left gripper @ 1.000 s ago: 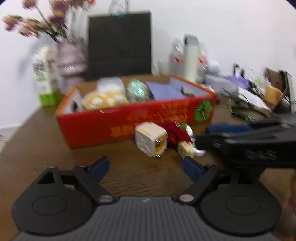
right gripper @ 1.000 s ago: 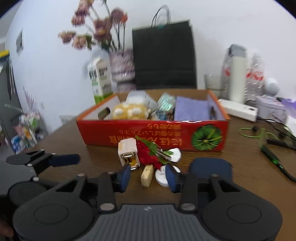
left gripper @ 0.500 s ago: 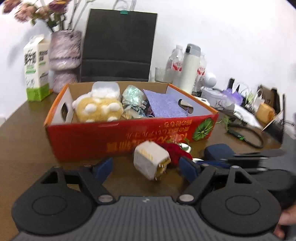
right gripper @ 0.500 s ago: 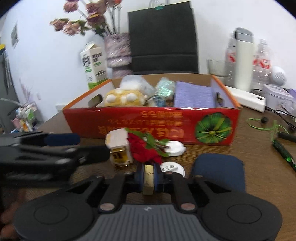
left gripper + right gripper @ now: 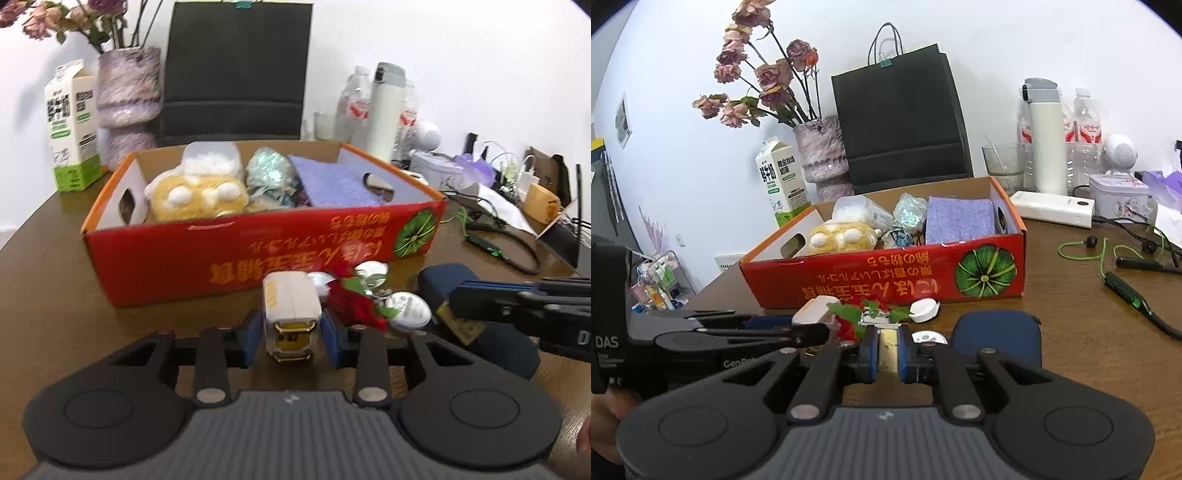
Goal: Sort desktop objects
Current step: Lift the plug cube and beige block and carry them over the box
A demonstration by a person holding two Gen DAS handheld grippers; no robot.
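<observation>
Both grippers are closing in on the small clutter just in front of the red cardboard box [image 5: 258,254], which serves here as the landmark. The left gripper [image 5: 291,334] has its blue pads on either side of the white charger plug [image 5: 291,306], touching or nearly so; I cannot tell whether it is truly clamped. The right gripper [image 5: 888,350] is clenched on a small beige block [image 5: 887,349], which sits near the box's front wall, beside the red artificial rose [image 5: 862,314] and the round white discs [image 5: 925,310]. To do this step well, I judge the left jaws should squeeze squarely on the plug's flat sides before lifting, and each hand should rise straight up so the rose's leaves are not dragged along. Then carry both over the box's front rim and release above a free spot, away from the yellow plush [image 5: 199,197] and the purple cloth [image 5: 340,184].
</observation>
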